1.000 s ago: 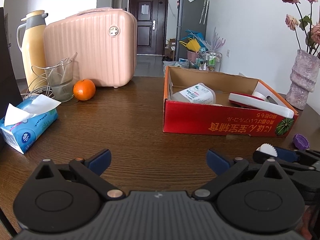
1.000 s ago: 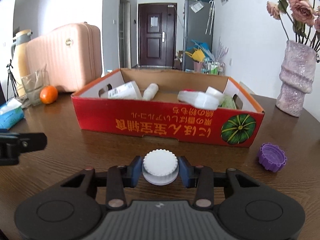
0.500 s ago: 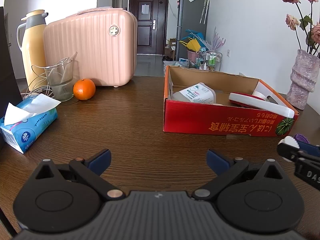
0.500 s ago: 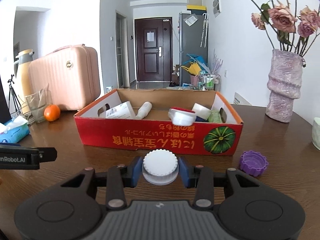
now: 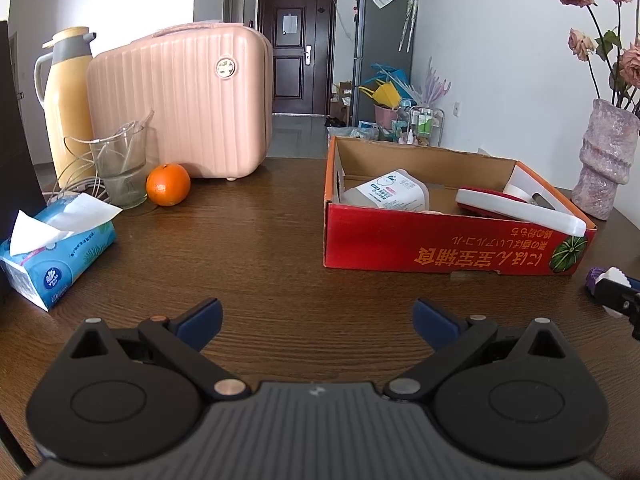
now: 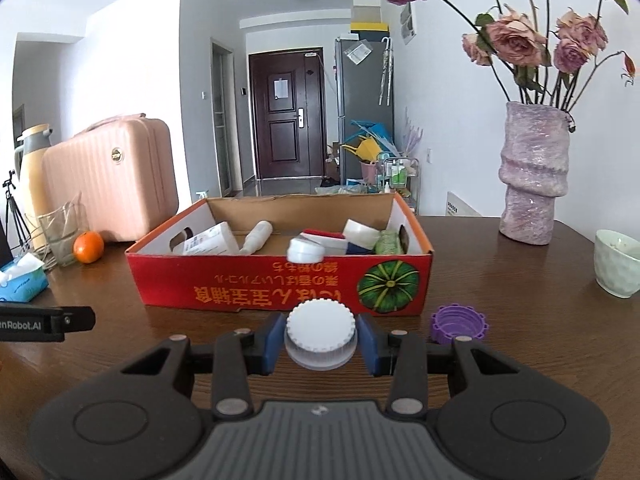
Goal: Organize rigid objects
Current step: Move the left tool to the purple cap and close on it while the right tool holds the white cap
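Right gripper (image 6: pixel 320 340) jaws clenched on 1 white cap (image 6: pixel 320 330), now lifted off the desk (image 6: pixel 520 280) toward the red box (image 6: pixel 280 292). Purple cap (image 6: pixel 458 324) remains near the desk's right edge. Left gripper (image 5: pixel 316 320) jaws released, empty. Judgement: deposit pending.

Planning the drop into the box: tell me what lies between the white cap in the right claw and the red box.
Only bare wooden tabletop: the right wrist view shows nothing between the white cap in the right claw and the red box. The purple cap sits off to the right.

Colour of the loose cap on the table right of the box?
Purple cap; clearest in the right wrist view.
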Available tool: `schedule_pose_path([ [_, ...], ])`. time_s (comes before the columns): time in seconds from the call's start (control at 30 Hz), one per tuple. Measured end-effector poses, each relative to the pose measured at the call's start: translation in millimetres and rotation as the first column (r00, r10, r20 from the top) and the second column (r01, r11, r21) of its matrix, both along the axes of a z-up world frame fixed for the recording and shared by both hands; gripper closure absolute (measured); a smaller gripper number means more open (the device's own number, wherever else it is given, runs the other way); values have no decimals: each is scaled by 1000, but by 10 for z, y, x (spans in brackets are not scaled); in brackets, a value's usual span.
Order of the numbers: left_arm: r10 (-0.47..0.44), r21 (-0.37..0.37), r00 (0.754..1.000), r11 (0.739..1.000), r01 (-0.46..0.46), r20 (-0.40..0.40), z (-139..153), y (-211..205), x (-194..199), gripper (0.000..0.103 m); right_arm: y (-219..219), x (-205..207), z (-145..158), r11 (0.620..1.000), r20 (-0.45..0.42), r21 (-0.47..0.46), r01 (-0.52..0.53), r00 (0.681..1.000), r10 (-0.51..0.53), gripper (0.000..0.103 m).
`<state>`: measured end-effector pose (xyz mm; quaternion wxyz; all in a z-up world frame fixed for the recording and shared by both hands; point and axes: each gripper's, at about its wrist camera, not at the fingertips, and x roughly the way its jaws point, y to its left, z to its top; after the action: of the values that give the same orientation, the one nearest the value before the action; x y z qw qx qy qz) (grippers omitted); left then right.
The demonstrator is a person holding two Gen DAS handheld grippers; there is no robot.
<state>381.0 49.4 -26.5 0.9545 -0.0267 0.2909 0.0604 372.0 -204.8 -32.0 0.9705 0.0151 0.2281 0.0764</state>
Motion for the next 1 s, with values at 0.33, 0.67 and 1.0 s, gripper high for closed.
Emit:
schedule_pose_path([
  [0.33, -25, 8, 1000, 1000, 25, 12, 39, -289, -3, 0, -305, 4, 11, 999, 5, 20, 29, 1000, -29, 64],
  [0.67, -64, -1, 998, 998, 64, -16, 22, -822, 128, 0, -793, 75, 7, 996, -3, 59, 72, 997, -72, 64],
  [1.0, -122, 16, 991, 992, 123, -49, -63, -1536, 263, 0, -1272, 218, -37, 992, -20, 78, 100, 995, -99, 64],
])
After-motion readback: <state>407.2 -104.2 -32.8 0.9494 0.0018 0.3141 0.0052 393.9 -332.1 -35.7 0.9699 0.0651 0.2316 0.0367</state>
